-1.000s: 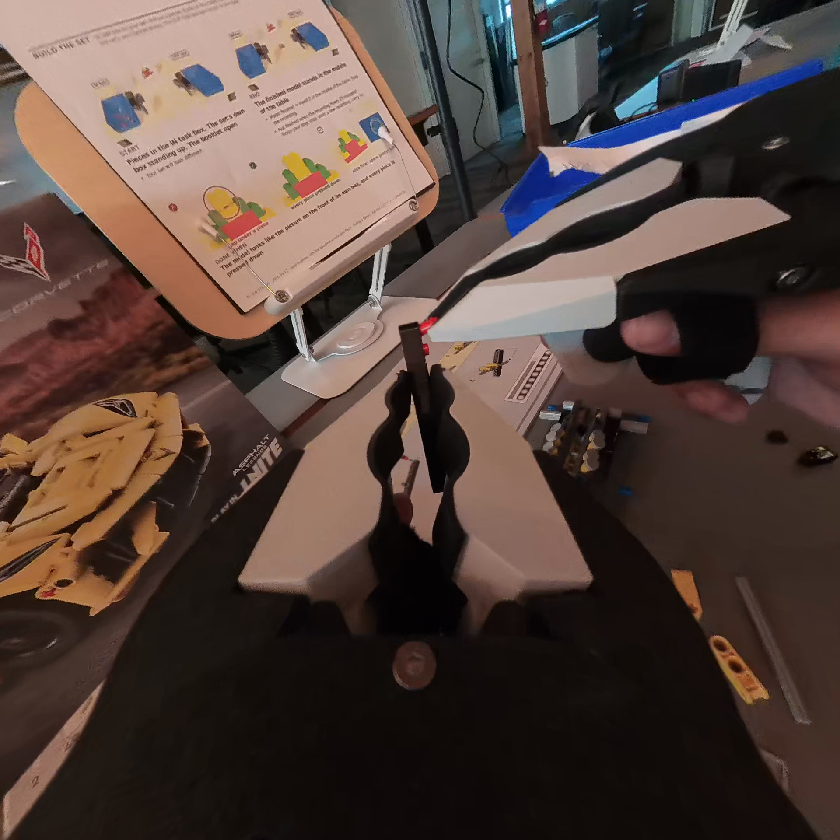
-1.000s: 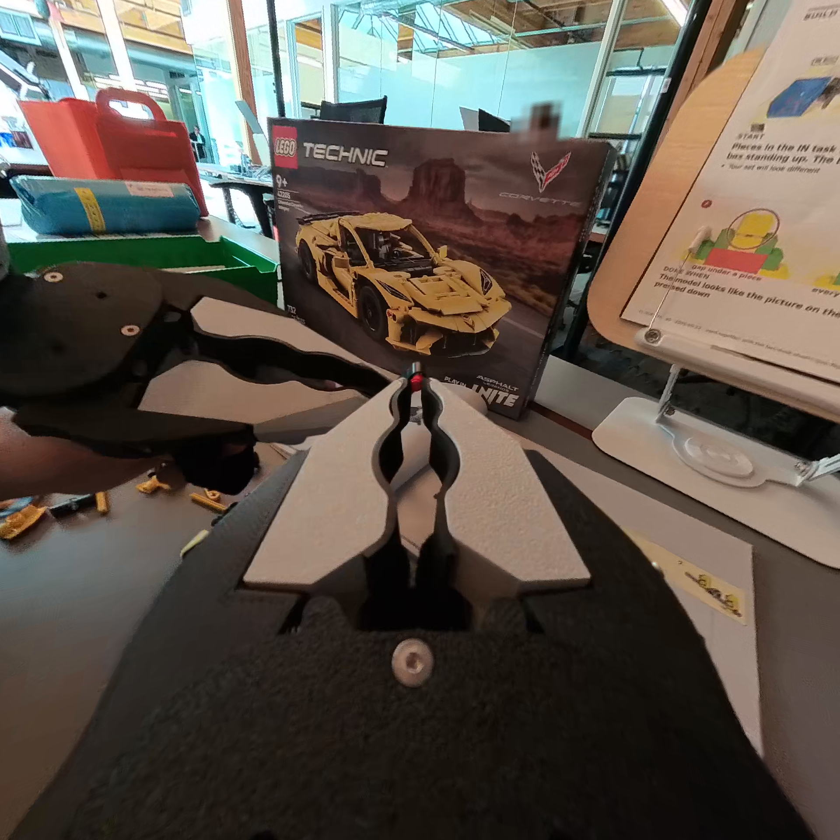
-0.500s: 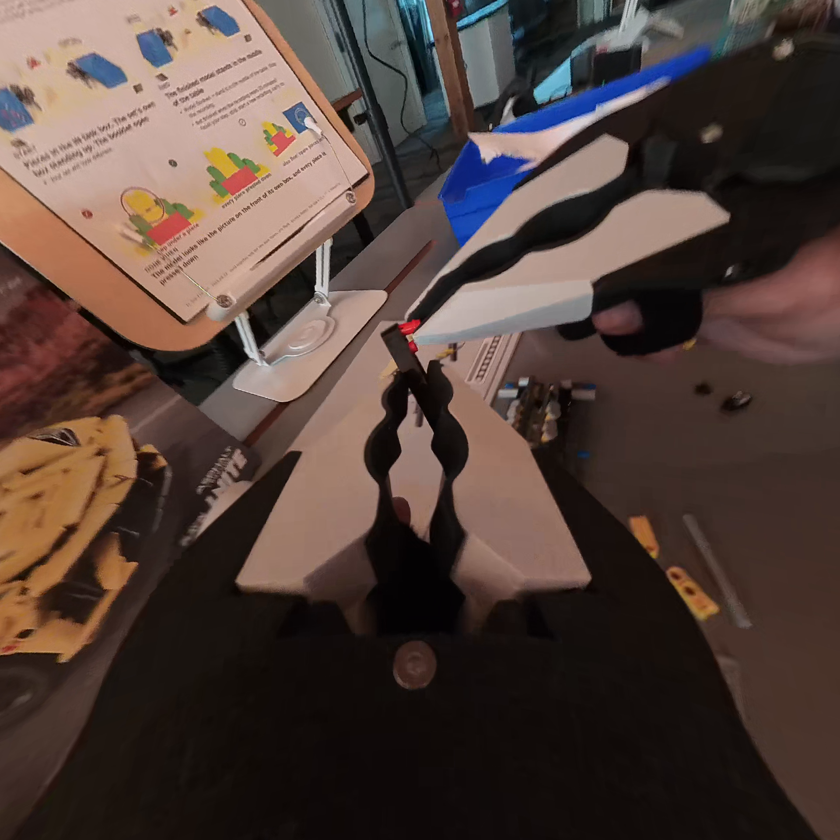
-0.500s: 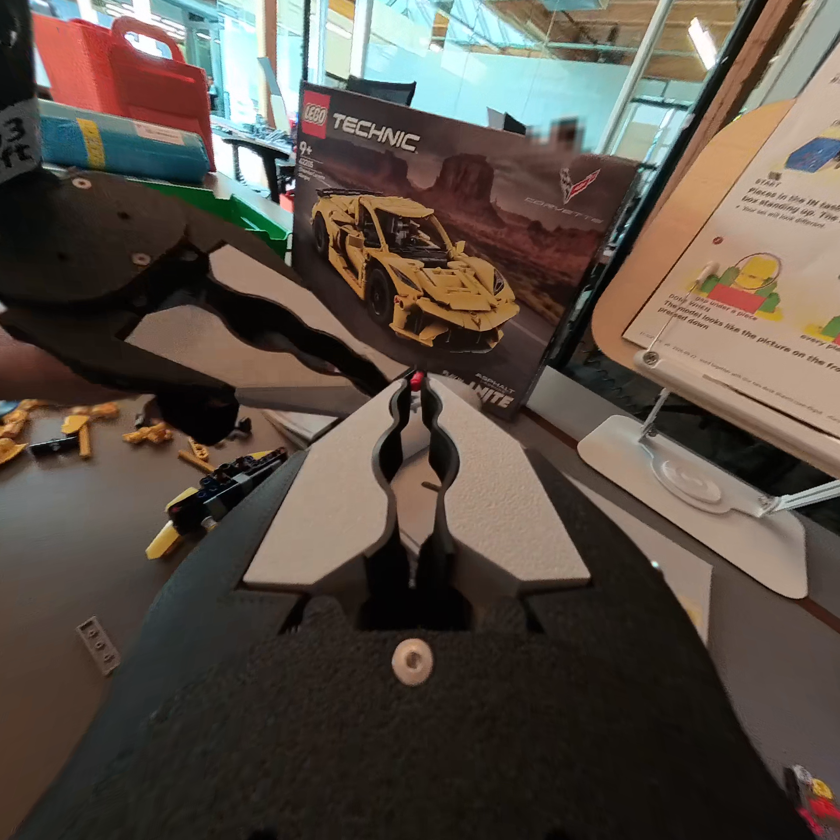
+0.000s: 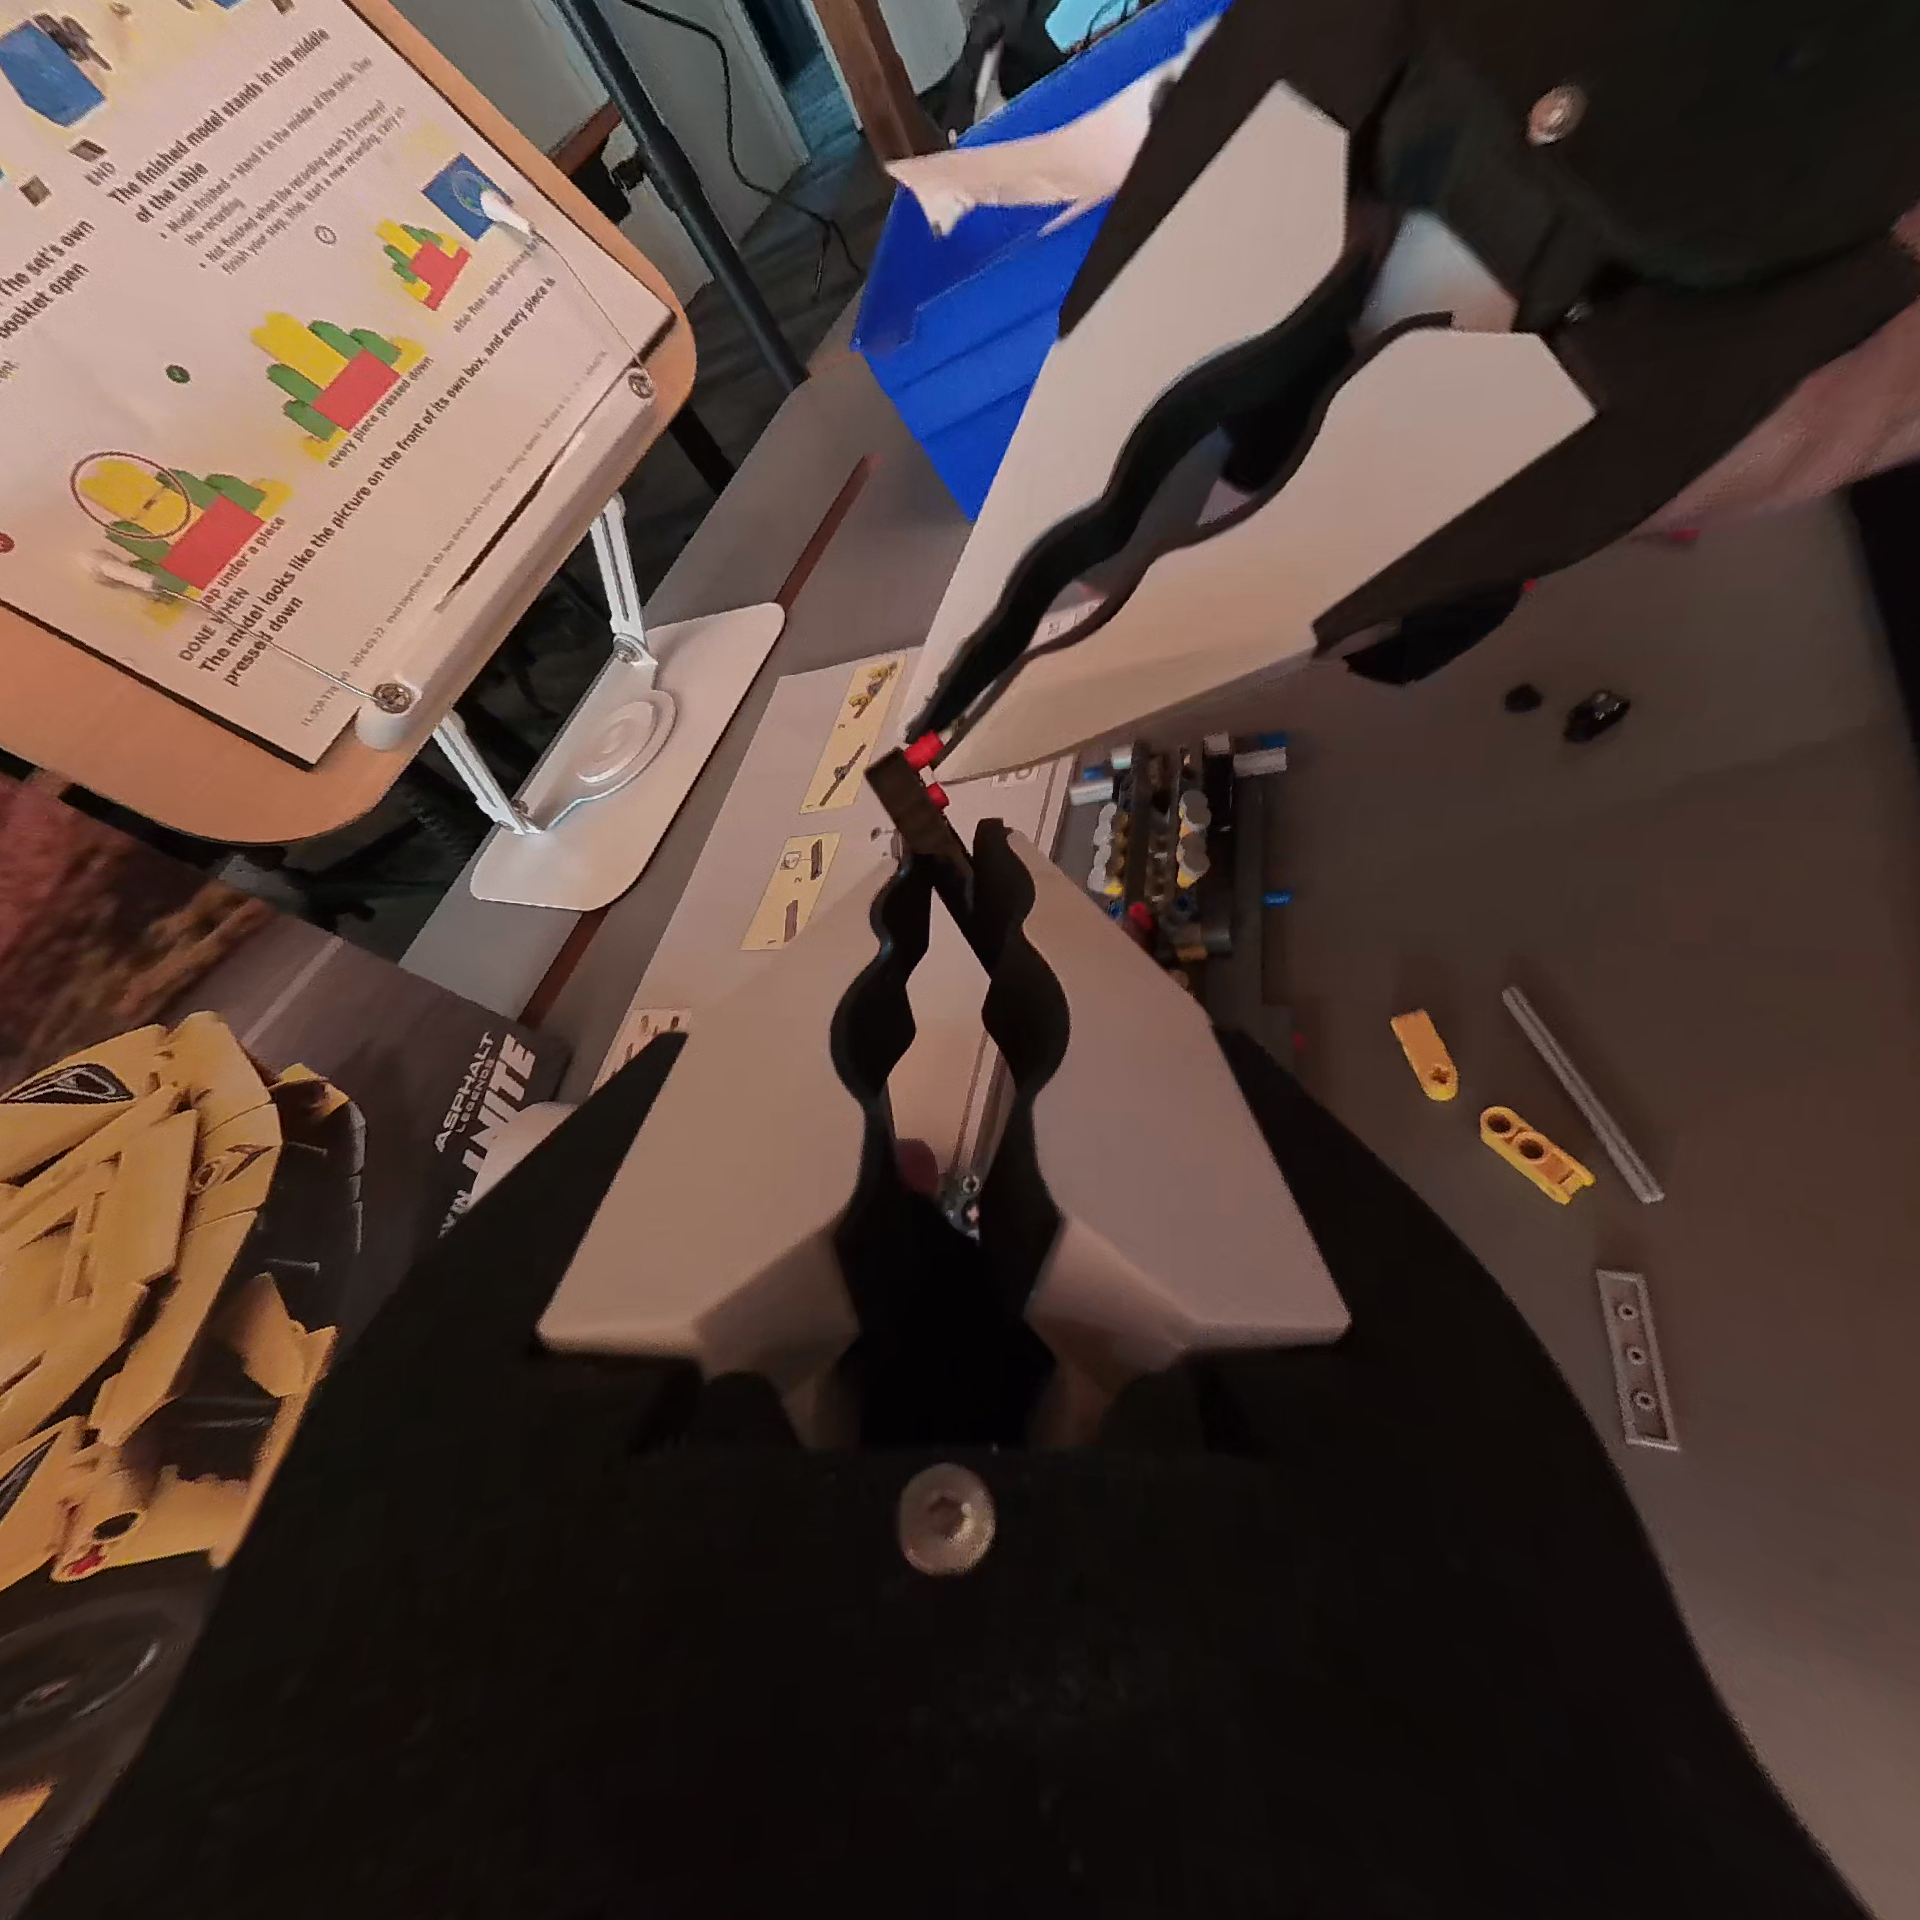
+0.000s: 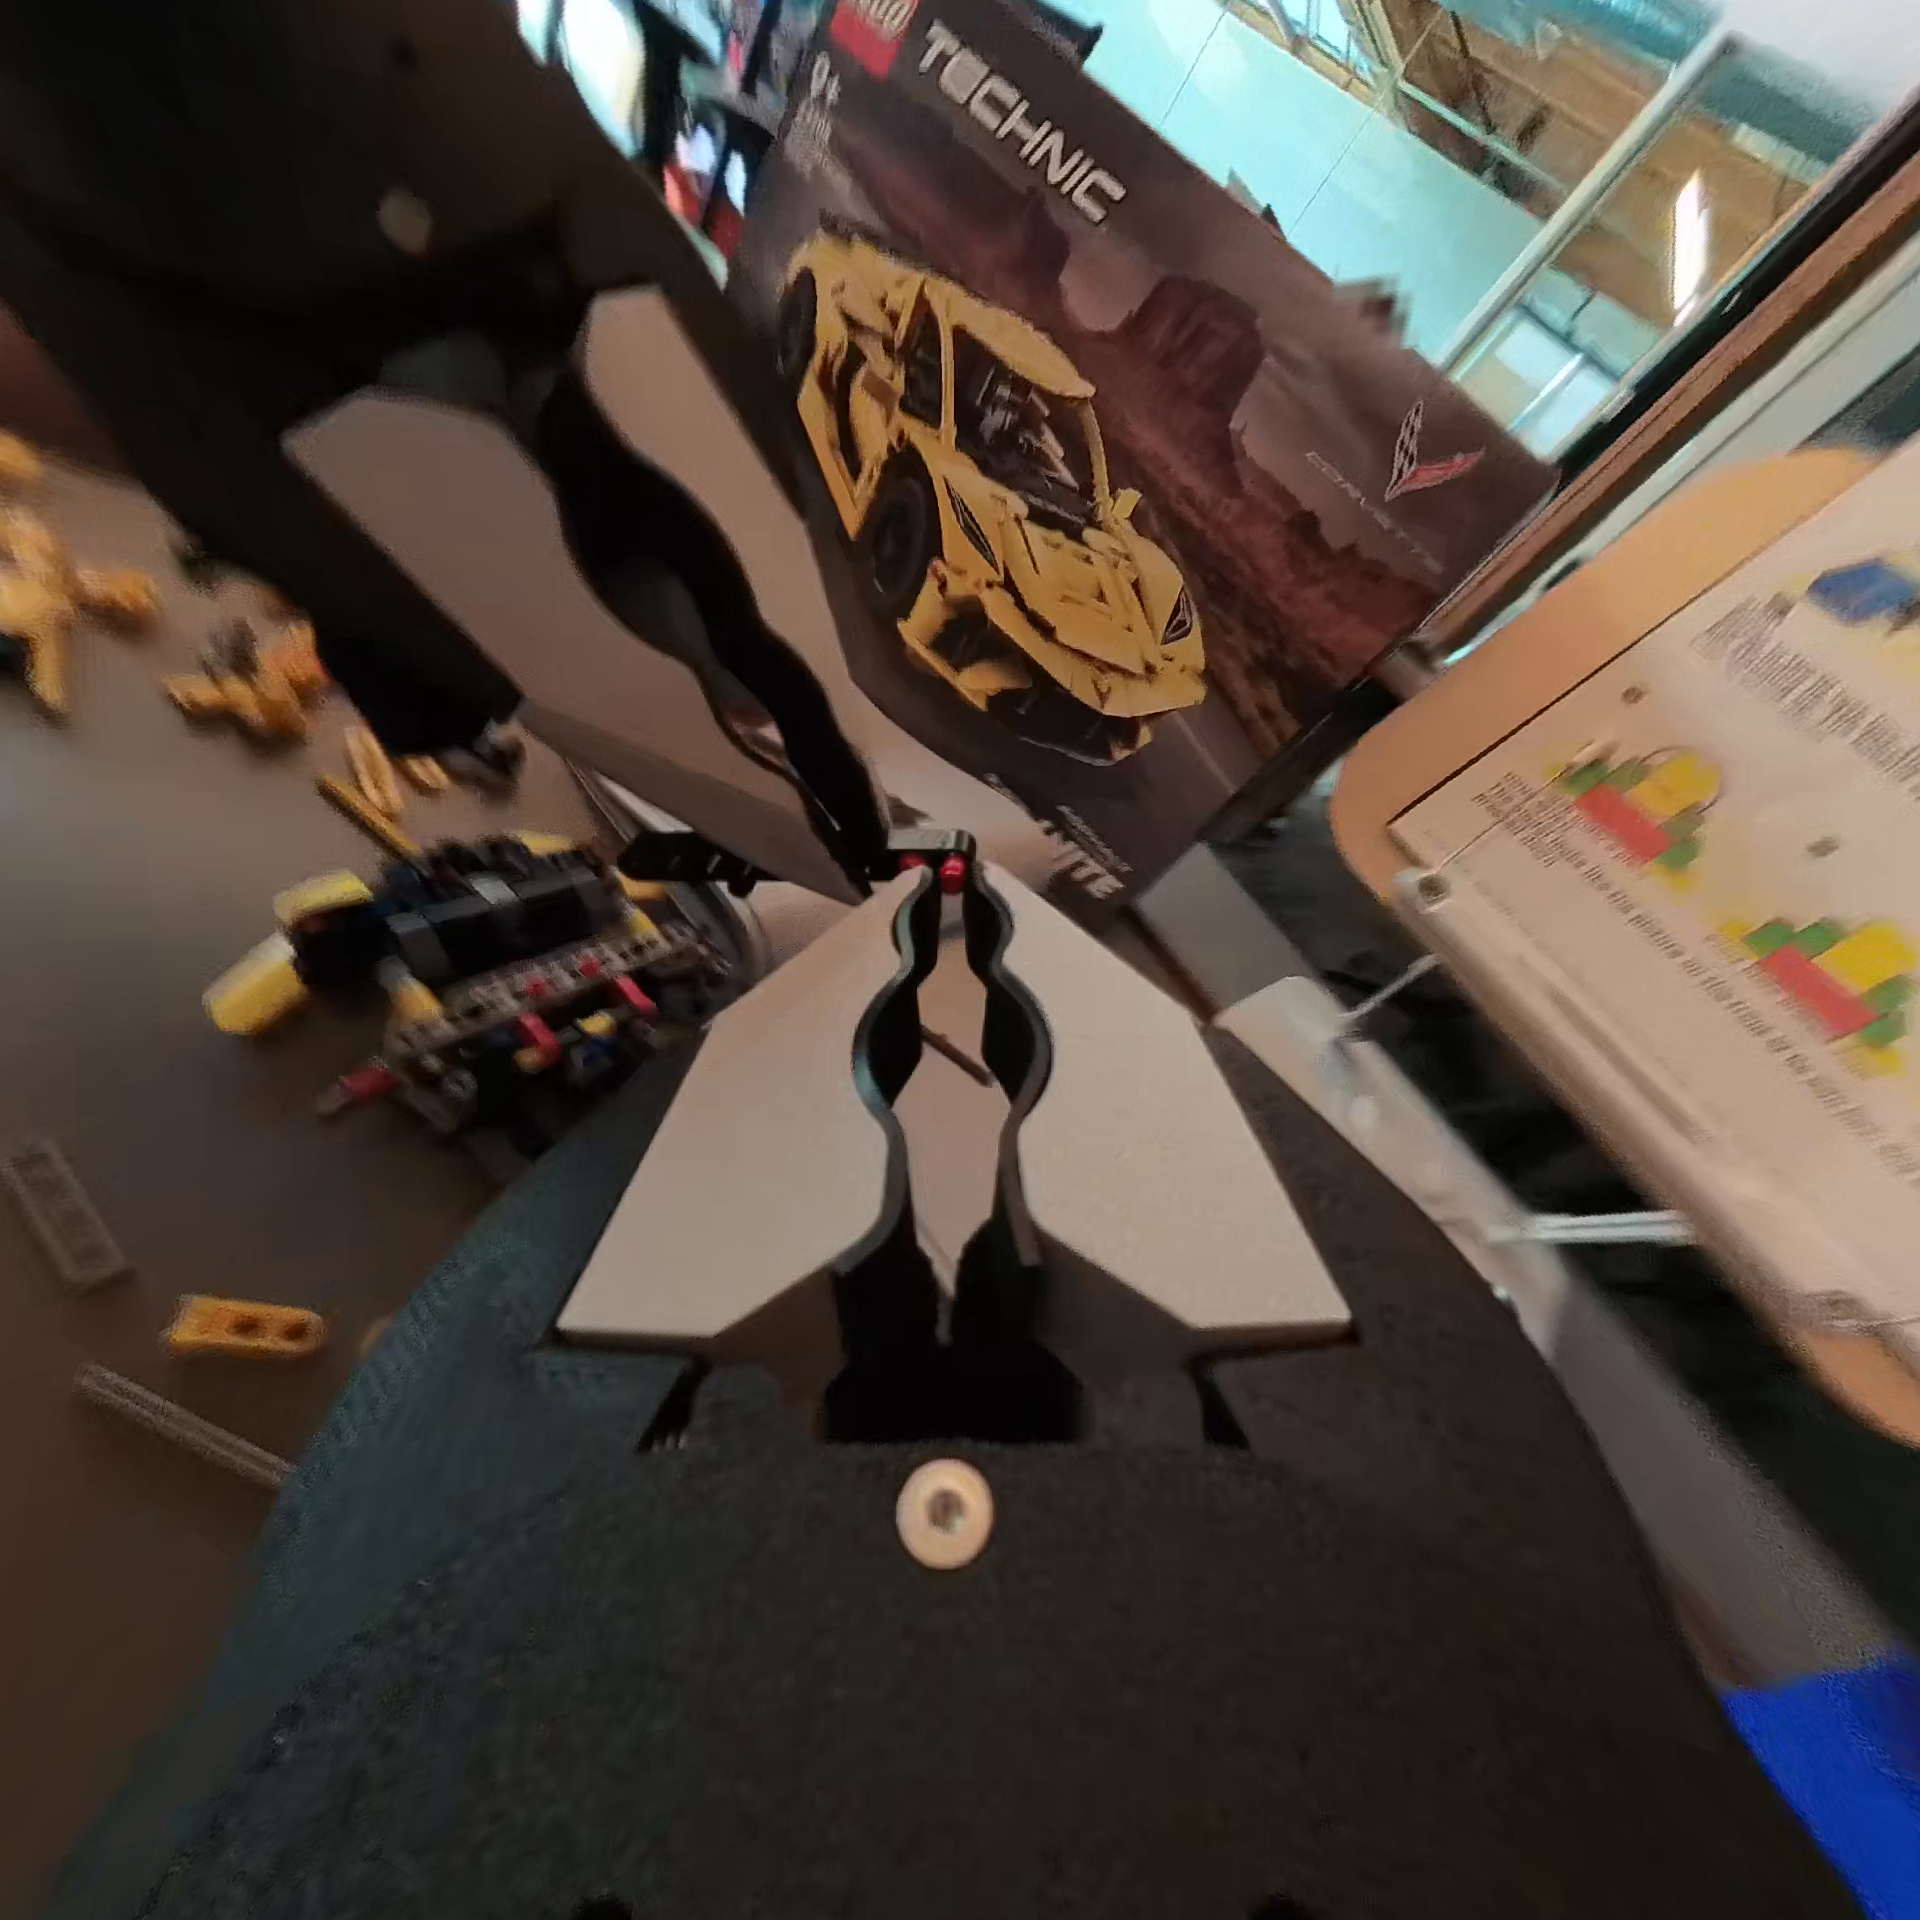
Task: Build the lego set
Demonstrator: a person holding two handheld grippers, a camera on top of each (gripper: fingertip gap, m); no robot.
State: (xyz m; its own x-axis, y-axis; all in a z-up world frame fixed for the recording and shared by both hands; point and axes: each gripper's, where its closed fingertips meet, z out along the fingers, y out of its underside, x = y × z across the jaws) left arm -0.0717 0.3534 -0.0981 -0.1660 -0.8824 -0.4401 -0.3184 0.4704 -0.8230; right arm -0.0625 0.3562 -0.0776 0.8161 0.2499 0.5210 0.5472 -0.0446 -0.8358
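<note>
Both grippers on black beam (image 5: 920, 821)

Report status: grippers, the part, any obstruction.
Left gripper shut on black beam. Right gripper pinching a red pin at the beam's end. Nothing between them.

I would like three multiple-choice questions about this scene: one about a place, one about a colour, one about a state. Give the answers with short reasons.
1. Where is the half-built model?
A. on the table
B. in the blue bin
C. on the document stand

2. What colour are the pins at the end of the black beam?
A. yellow
B. red
C. blue

3. How is the left gripper?
A. wide open, empty
B. shut on the black beam
C. out of view

Answers:
1 A, it lies on the table beside loose yellow pieces.
2 B, both pins show red.
3 B, its fingertips pinch the beam, while the right gripper meets a pin.
</note>
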